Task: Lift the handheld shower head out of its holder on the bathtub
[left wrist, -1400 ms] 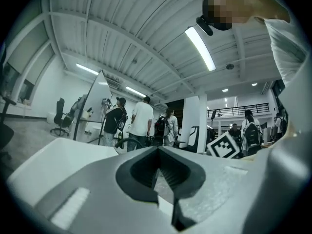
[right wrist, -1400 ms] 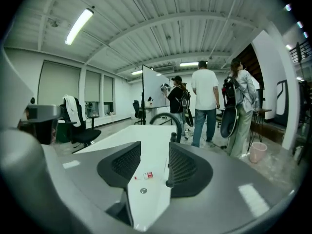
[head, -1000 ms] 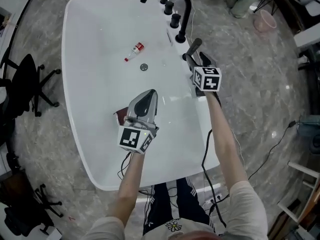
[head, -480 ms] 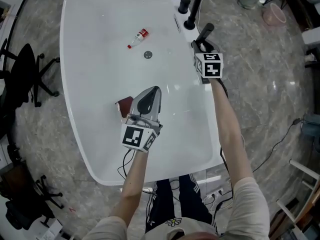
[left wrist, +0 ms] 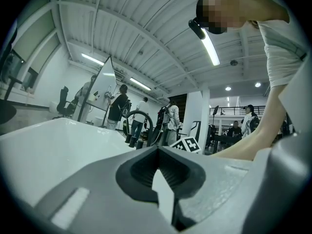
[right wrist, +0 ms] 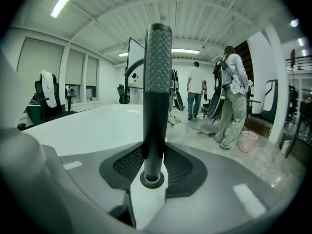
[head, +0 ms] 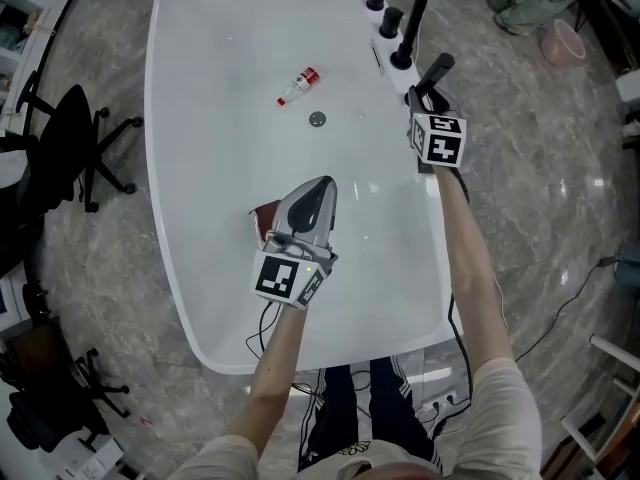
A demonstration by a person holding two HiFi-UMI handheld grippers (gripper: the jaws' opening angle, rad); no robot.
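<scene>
Pinching the shower head (right wrist: 157, 82) low on its stem with the right gripper (head: 427, 96), upright in its holder (right wrist: 152, 185) on the tub (head: 180, 268) rim beside the faucet (head: 413, 23); holding the left gripper (head: 321, 184) over the basin with jaws pressed together on nothing. Judging it light, rigid and slick, probably hose-tethered, so gripping the round stem squarely and drawing straight up. Counting one shower head, one faucet, one bottle (head: 299, 85), one drain (head: 317, 119), two grippers.
</scene>
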